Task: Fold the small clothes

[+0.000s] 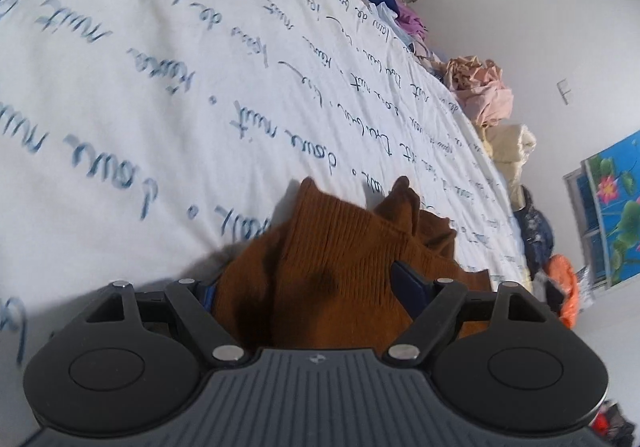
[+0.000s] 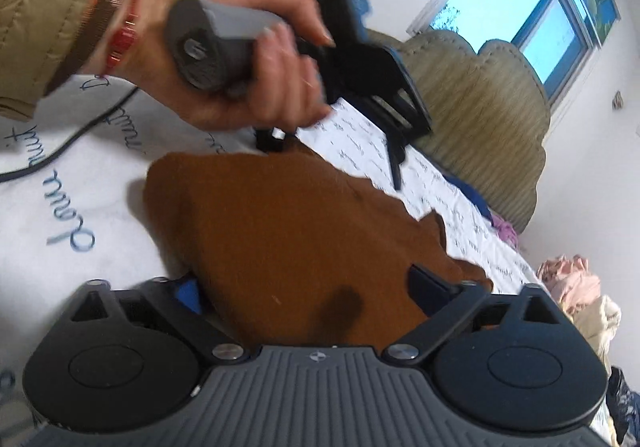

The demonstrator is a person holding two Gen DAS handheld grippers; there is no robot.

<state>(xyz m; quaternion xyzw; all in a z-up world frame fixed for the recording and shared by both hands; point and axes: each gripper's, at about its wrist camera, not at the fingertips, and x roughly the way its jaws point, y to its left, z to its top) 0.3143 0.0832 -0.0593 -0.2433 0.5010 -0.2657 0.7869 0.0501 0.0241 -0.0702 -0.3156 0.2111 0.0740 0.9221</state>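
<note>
Two hand-held grippers work one brown knitted garment (image 2: 280, 231) on a bed covered by a white sheet (image 1: 140, 67) printed with blue script. In the left wrist view the left gripper (image 1: 308, 283) has bunched brown knit filling the wide gap between its fingers (image 1: 404, 277); whether the pads press on it cannot be told. In the right wrist view the right gripper (image 2: 308, 291) likewise stands wide with the cloth lying between its fingers (image 2: 428, 283), grip uncertain. The person's left hand (image 2: 240, 59) holds the other gripper at the garment's far edge. The garment lies rumpled, uneven in outline, with no clean fold visible: judged an early stage. A row of crumpled clothes (image 1: 480, 91) along the bed's far right edge appears to await folding. No folded stack is visible.
</note>
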